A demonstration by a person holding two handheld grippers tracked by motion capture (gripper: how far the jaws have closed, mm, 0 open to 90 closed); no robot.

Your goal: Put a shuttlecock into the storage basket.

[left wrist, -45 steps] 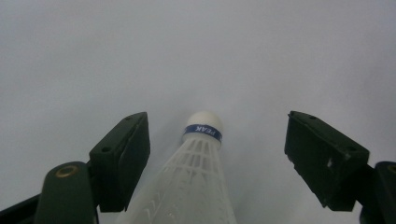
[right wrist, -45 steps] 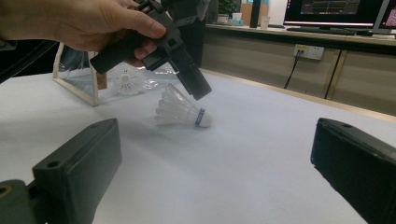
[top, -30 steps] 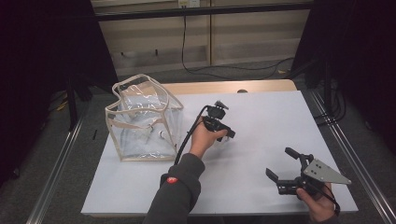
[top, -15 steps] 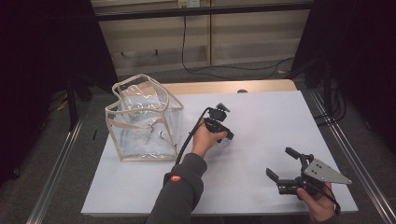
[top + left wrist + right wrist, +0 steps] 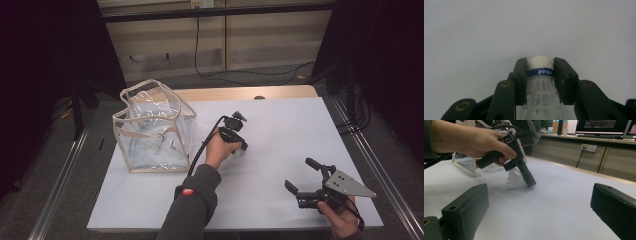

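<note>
Right now the left gripper (image 5: 241, 149) points down at the white bench (image 5: 280, 125) near its middle, and its jaws have just been closing around a white shuttlecock (image 5: 541, 82). In the left gripper view the two black pads sit against either side of the shuttlecock's cork, at the blue band, with the feathered skirt running back between the jaws. In the right gripper view the same shuttlecock (image 5: 514, 178) lies on the bench surface under the tip of the left gripper (image 5: 530, 182), held by the left hand (image 5: 474, 141). The right gripper (image 5: 302, 177) rests near the bench's near right corner, well apart from the shuttlecock, its jaws spread wide with nothing between them. A clear plastic bag (image 5: 152, 132) with pale trim stands upright by the bench's left edge, just beside the left hand (image 5: 220, 149).
</note>
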